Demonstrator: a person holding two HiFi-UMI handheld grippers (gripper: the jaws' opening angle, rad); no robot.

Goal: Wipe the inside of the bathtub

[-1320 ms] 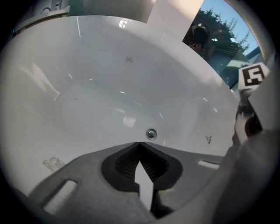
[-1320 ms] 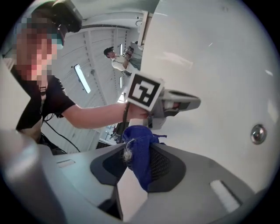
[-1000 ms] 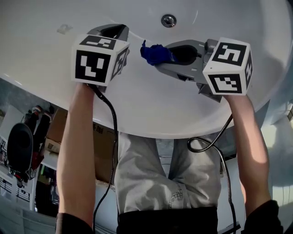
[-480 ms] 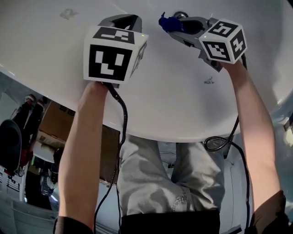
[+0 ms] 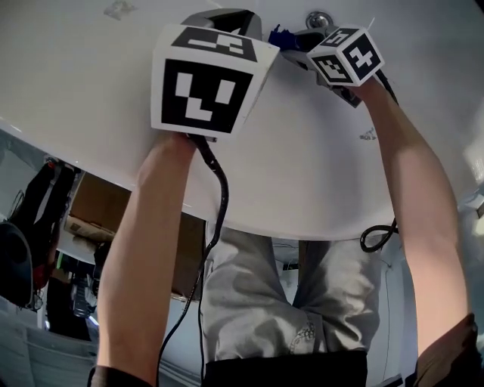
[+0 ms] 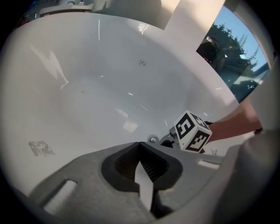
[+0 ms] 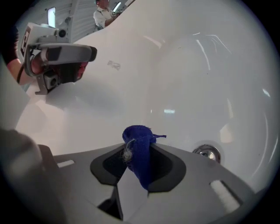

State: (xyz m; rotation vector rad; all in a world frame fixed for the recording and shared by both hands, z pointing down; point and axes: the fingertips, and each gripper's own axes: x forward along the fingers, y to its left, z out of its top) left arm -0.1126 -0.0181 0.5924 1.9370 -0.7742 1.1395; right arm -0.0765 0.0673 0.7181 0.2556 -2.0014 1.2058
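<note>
The white bathtub [image 5: 91, 83] curves below both arms. My right gripper [image 5: 291, 36] reaches toward the chrome drain [image 5: 318, 19] and is shut on a blue cloth [image 5: 279, 35]. In the right gripper view the blue cloth [image 7: 140, 153] sticks up between the closed jaws, with the drain [image 7: 207, 152] just to its right on the bathtub [image 7: 183, 78] wall. My left gripper [image 5: 227, 17] hovers over the tub, raised close to the head camera. In the left gripper view its jaws [image 6: 141, 162] are shut with nothing between them, and the drain [image 6: 152, 140] lies just beyond.
A faint scuff mark [image 5: 118, 9] shows on the tub at upper left, another mark [image 5: 368, 134] at right. Cardboard boxes [image 5: 98, 204] and dark gear stand on the floor outside the tub rim, behind the person's legs [image 5: 287, 302].
Both grippers have moved farther into the tub. The right one has carried the blue cloth up beside the drain. The left one has risen nearer the head camera.
</note>
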